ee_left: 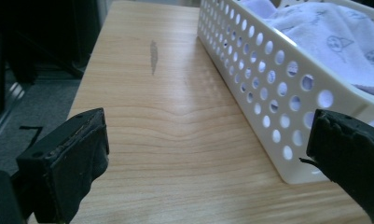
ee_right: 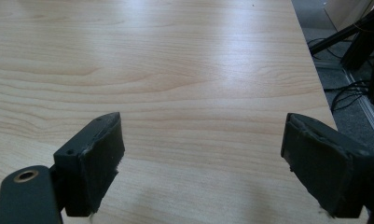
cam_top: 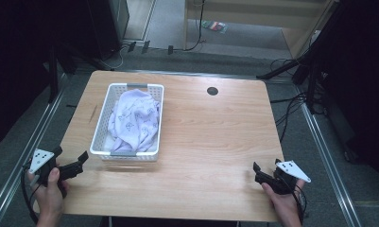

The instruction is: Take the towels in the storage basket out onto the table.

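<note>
The left tool [cam_top: 73, 162] hangs with jaws wide and empty, just off the near corner of the white basket [cam_top: 100, 126] at its 1 o'clock. The right tool [cam_top: 265, 172] is likewise spread over bare surface [cam_top: 211, 142]. The lilac cloth [cam_top: 135, 118] lies heaped inside the basket; a one-sided pull could drag or tip the light basket.

a lab recording bay: bare wooden bench [cam_top: 215, 137], dark stands [cam_top: 314, 66] and cables [cam_top: 291, 101] beyond the tongs.
</note>
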`<state>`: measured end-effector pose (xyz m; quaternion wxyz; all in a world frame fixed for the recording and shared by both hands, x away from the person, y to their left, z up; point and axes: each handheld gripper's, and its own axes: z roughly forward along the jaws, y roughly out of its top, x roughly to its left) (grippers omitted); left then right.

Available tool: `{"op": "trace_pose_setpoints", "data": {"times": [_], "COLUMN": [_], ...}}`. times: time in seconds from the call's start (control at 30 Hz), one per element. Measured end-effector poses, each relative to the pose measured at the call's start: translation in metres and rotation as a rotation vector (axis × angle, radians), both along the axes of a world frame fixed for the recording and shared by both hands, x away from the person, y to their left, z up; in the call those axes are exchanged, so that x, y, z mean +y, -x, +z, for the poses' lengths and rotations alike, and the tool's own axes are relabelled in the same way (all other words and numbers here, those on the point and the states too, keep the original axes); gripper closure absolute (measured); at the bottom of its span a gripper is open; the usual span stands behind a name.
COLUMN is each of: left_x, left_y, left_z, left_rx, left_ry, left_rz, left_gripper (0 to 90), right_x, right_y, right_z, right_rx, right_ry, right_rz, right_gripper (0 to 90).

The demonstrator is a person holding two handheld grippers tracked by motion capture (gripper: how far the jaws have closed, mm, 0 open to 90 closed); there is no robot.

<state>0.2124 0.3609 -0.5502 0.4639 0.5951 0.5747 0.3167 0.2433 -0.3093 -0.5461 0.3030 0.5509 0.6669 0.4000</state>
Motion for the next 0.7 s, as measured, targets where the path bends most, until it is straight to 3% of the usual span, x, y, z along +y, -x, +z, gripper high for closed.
{"op": "trace_pose_setpoints", "data": {"times": [0.17,0.3,0.47,0.7], "left_x": [0.003,0.006,0.008,-0.004], "left_y": [0.004,0.01,0.016,0.023], "left_z": [0.003,0.007,0.018,0.043], "left_rx": [0.021,0.018,0.004,-0.021], "left_ry": [-0.006,-0.004,0.042,-0.029], "left_rz": [-0.007,0.001,-0.064,-0.098], "left_gripper": [0.7,7.7,0.0,0.0], "right_x": [-0.001,0.0,0.0,0.0], "right_y": [0.0,0.0,0.0,-0.001], "right_z": [0.0,0.0,0.0,0.0], "right_rx": [0.008,0.011,0.015,0.02], "right_ry": [0.0,0.002,0.003,0.002], "right_rz": [-0.002,-0.005,-0.004,-0.007], "right_gripper": [13.1,13.1,13.1,13.1]}}
